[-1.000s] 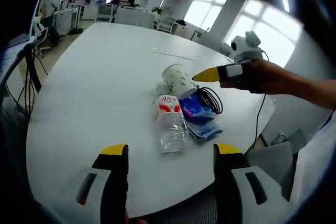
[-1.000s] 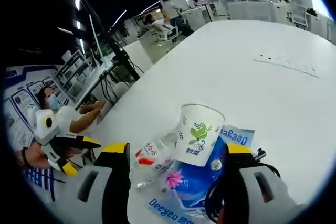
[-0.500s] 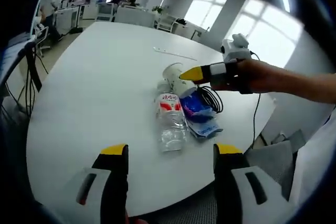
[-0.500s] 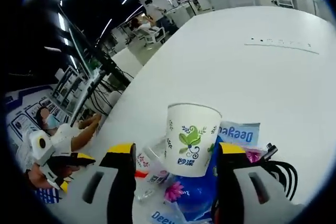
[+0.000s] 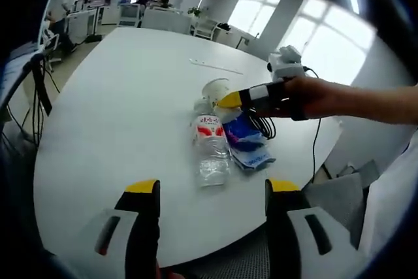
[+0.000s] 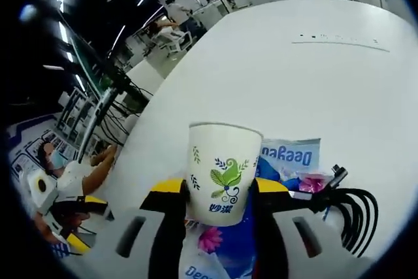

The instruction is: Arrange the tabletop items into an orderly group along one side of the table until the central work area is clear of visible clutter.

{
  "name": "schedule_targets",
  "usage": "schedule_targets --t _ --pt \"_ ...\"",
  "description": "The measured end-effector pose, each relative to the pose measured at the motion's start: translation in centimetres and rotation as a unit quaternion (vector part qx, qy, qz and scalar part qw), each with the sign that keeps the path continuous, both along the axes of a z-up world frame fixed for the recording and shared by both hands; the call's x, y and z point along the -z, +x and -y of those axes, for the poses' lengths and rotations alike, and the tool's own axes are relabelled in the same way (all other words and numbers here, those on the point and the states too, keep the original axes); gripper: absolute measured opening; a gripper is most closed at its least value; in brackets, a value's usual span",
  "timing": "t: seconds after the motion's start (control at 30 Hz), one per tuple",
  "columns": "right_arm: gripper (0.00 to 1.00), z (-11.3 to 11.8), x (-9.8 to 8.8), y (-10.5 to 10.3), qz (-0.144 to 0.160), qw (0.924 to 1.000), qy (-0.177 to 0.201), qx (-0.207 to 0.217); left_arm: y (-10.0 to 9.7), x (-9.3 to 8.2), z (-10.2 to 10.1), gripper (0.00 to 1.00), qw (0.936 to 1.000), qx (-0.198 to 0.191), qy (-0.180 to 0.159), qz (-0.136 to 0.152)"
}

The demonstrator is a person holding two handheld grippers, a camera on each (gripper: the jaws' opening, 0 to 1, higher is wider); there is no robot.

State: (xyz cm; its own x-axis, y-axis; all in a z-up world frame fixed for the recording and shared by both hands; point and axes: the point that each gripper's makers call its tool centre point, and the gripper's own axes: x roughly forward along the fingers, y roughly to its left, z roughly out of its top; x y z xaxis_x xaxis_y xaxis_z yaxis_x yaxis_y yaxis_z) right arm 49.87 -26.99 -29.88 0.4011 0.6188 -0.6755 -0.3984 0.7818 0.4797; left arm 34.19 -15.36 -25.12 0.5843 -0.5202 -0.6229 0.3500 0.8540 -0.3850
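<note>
Paper cup (image 6: 221,172) seemingly between right jaws

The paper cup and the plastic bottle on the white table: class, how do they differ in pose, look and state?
The paper cup stands upright; the plastic bottle lies on its side. The cup is white with a green leaf print; the bottle is clear with a red and white label. The right gripper closes around the cup; the bottle lies free. Both sit in one cluster on the table.

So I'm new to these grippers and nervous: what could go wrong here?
The right gripper has its jaws around the paper cup; squeezing hard could crush it. The cup stands amid packets, a bottle and a black cable, so lifting carelessly might drag or scatter them.
</note>
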Motion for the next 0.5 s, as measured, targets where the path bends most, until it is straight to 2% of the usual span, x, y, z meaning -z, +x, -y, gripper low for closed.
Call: schedule_targets --t 0.5 --pt "0.37 1.6 -1.6 -1.5 0.028 0.9996 0.002 -0.008 1.3 -1.1 0.9 0.65 0.9998 0.014 -0.008 0.013"
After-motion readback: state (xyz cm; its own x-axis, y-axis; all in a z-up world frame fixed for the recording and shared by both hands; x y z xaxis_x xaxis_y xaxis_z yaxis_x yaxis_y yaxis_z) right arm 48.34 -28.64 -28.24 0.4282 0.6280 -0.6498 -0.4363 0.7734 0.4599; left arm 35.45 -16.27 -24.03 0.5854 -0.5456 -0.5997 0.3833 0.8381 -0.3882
